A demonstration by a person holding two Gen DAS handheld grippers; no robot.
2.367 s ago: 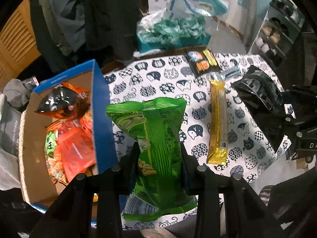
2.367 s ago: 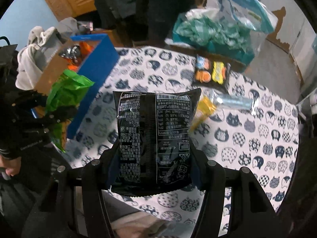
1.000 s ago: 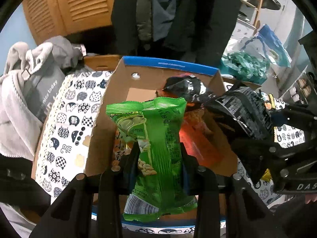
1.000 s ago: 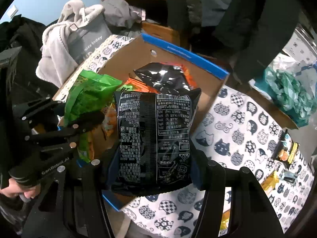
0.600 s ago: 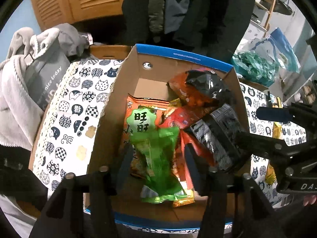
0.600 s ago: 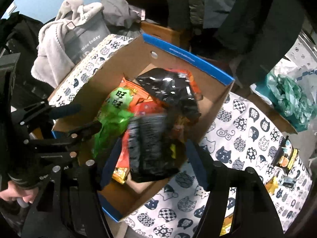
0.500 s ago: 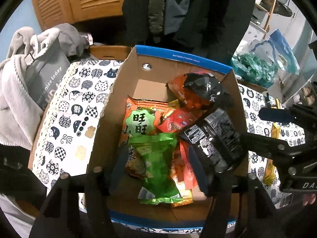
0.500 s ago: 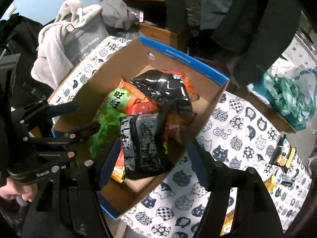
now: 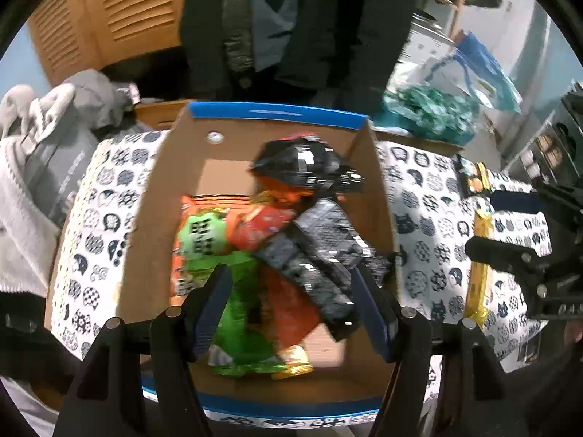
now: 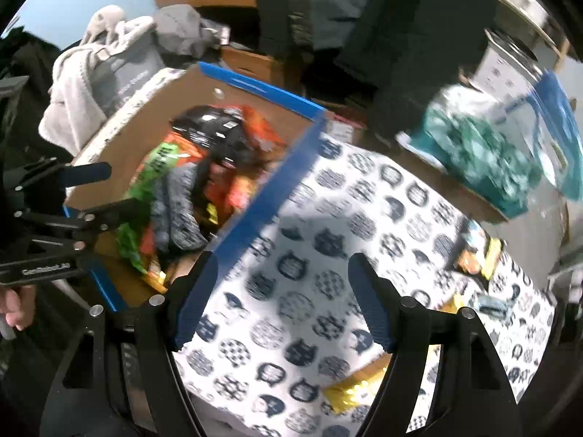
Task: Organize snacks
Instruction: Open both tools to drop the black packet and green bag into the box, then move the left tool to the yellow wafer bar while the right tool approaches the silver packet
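both packets are now lying in the blue-rimmed cardboard box [image 9: 271, 112] instead of hanging in the jaws: the crinkly green foil snack bag [image 9: 242, 313] is resting at the near left of the pile, and the black foil packet with white print [image 9: 317, 251] is lying slantwise beside it, leaning on the orange wrappers. that is two more snacks getting sorted, though a few are waiting out on the cat-patterned white tablecloth [image 10: 328, 255], among them a long yellow foil stick pack [image 9: 481, 255] and a small dark packet with orange pictures [image 10: 473, 251] near the far edge.

the left gripper [image 9: 289, 306] is hovering over the box with its blue-padded jaws standing apart, having just been opening, and nothing is sitting between them; the green bag is lying below, free of the pads. the right gripper [image 10: 280, 298] has also just been opening; it is gaping wide and empty, and it is swinging away from the box, now pointing down at bare tablecloth, likely heading for the leftover packets.
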